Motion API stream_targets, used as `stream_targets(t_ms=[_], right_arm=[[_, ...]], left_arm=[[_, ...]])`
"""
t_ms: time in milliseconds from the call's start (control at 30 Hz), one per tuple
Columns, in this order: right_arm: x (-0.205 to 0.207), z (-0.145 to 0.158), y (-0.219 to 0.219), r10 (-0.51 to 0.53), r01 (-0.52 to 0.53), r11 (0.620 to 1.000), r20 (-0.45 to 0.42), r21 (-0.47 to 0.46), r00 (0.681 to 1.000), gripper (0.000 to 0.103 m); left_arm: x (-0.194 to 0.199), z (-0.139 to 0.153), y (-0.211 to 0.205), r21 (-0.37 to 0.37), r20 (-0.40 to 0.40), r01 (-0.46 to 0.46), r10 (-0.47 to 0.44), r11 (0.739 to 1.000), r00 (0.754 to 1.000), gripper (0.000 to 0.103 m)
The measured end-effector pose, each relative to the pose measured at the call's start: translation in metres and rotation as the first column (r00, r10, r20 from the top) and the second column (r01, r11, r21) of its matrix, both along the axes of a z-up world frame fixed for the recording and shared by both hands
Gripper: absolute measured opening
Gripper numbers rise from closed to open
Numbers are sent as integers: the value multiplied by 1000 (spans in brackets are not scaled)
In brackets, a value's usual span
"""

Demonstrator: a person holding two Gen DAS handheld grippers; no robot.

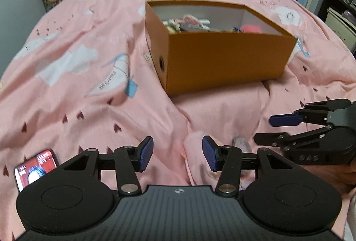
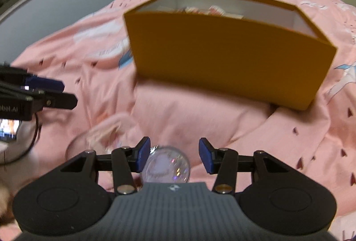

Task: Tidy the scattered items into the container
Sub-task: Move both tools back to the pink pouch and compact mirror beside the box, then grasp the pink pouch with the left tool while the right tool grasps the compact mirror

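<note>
Between the half-open fingers of the right gripper (image 2: 171, 157), nearer the left pad, lay a clear glass ball (image 2: 167, 164), unheld. Centring it first would help. The left gripper (image 1: 178, 154) stood half-open, empty. Beyond both sat the orange box (image 1: 219, 56), partly filled.

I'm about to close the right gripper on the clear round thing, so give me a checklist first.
1. Right gripper open: ok, fingers apart.
2. Clear item between the fingers: ok, though nearer the left one; whether it touches, cannot tell.
3. Left gripper free: ok, open, only sheet between its fingers.
4. Grippers apart from each other: ok.
5. Box open with room: ok, things inside lie below the rim.
6. What the item is and how firm: cannot tell, blurred.
</note>
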State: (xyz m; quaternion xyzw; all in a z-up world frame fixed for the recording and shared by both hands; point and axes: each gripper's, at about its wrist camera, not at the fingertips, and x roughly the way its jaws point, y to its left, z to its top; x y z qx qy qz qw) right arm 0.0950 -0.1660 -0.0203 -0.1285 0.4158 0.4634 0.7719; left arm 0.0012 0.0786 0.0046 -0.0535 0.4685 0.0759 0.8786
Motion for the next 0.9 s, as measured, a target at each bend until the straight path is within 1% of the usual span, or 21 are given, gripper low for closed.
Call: stream_targets(t_ms=[133,233,400,533,700,800,900], right_arm=[[-5,-12,10,51,-52,998,-24,-43,998,52],[-7,-24,15,80,-85,993,-61,-80,995,52],[-9,-35,21,111,-121,987,-94,-108,989,53],[-13,-41,25,139,-151,979,-98,-133,985,55],[-14,-49,30,147,-160,973,-86,-166,985,55],[-16,-55,34,149,-161,968,-75,-194,986,58],[-16,-57,35,152,-162,967,-64,-199,986,59]], left_arm=[[2,-9,-3,-77,-64,26,-31,997,997,57],[3,-16,-2,-119,-110,5,-19,993,994,57],[4,-27,-5,-122,-174,-16,-6,992,985,57],[4,-35,-4,-128,-201,-37,11,991,979,57],[4,-39,-5,-118,-213,-39,13,992,977,57],[5,-40,-8,-111,-215,-37,12,993,977,57],[5,-40,-8,-111,-214,-42,17,993,977,57]])
